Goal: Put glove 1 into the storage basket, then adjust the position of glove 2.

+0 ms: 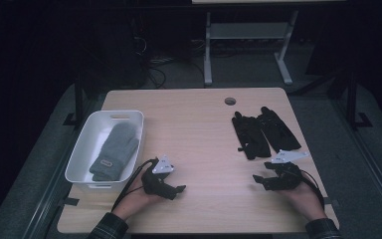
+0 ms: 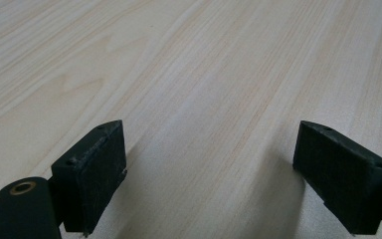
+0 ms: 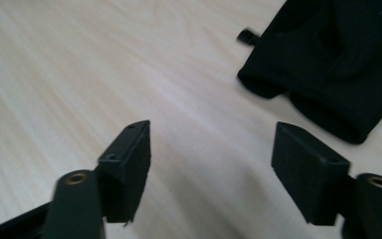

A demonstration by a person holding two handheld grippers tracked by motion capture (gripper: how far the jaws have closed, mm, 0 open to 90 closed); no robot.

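Two black gloves [image 1: 263, 132] lie side by side on the right of the wooden table [image 1: 199, 124]; their cuffs [image 3: 328, 64] appear at the top right of the right gripper view. A grey mitten [image 1: 115, 149] lies inside a white bin [image 1: 79, 154] at the table's left. My right gripper [image 1: 257, 180] rests low near the front edge, just in front of the gloves, its jaws [image 3: 211, 169] apart over bare wood. My left gripper [image 1: 178, 190] sits beside the bin's front corner, open [image 2: 209, 169], with nothing between its pads.
A round cable hole [image 1: 230, 101] is in the table's far edge. Beyond the table stand a white desk frame [image 1: 248, 45] and cables on a dark floor. Bare wood lies between the two grippers.
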